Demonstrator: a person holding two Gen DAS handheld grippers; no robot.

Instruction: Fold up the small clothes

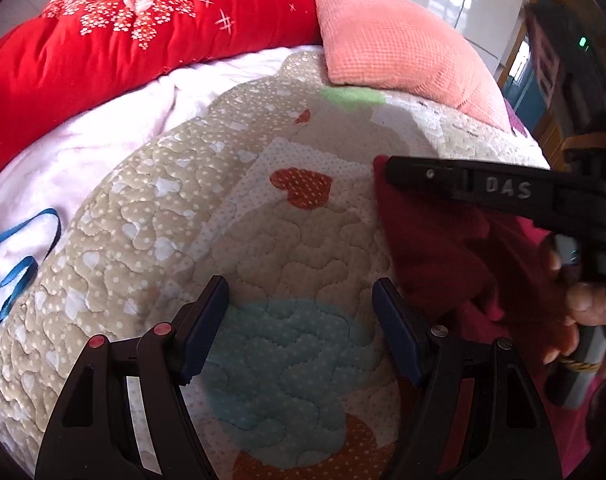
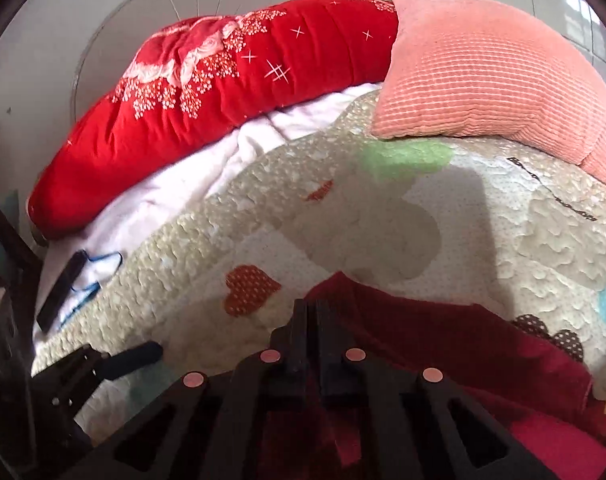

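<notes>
The left gripper (image 1: 301,308) has its jaws wide apart, with nothing between them but the quilt (image 1: 191,216) below. The right gripper (image 2: 311,312) has its jaws pressed together, and they pinch the edge of a dark red cloth (image 2: 443,344). In the left view the same right gripper (image 1: 387,172) comes in from the right side, with the cloth (image 1: 435,248) hanging under it and spread on the quilt. The cloth lies just to the right of the left gripper. A red heart (image 1: 301,187) on the quilt sits near the cloth's edge. Farther back a pink pillow (image 2: 495,76) rests on the quilt, next to a big red blanket (image 2: 207,92). A white sheet (image 1: 63,172) lies beside the quilt, with a blue strap (image 1: 19,248) on it.
</notes>
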